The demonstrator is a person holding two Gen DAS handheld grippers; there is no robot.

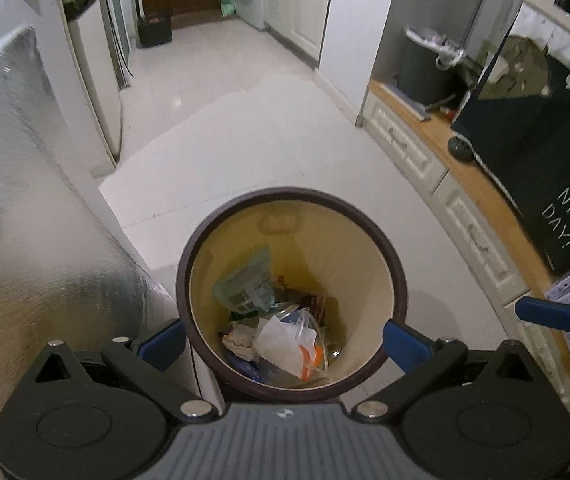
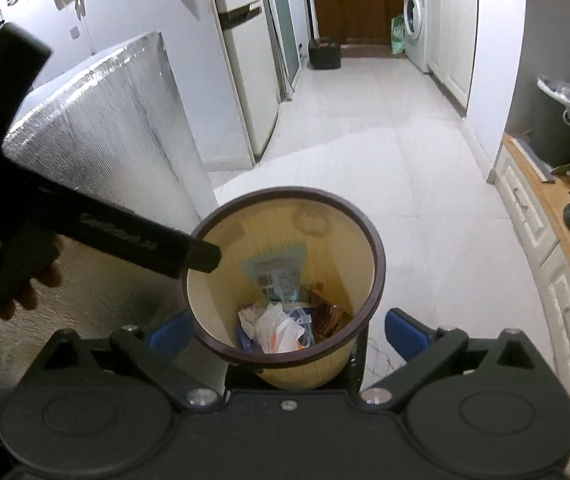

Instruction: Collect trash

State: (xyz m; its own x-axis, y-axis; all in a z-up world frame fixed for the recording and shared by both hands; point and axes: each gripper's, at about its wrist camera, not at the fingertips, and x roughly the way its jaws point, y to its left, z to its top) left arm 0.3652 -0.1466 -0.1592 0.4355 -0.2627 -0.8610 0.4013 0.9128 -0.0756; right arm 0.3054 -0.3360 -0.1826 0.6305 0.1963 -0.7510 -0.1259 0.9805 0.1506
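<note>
Trash bin (image 1: 293, 196), tan w/ dark rim: on white floor beside foil-covered block (image 1: 25, 200), holding wrappers (image 1: 285, 340).
Left gripper (image 1: 283, 342): fingers spread wide, empty, above bin.
Right gripper (image 2: 285, 332): jaws spread wide, nothing pinched.

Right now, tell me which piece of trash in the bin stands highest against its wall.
The pale green printed plastic pouch: it leans up the tan bin's far wall, above the white crumpled wrapper and brown packets lying at the bottom.
</note>
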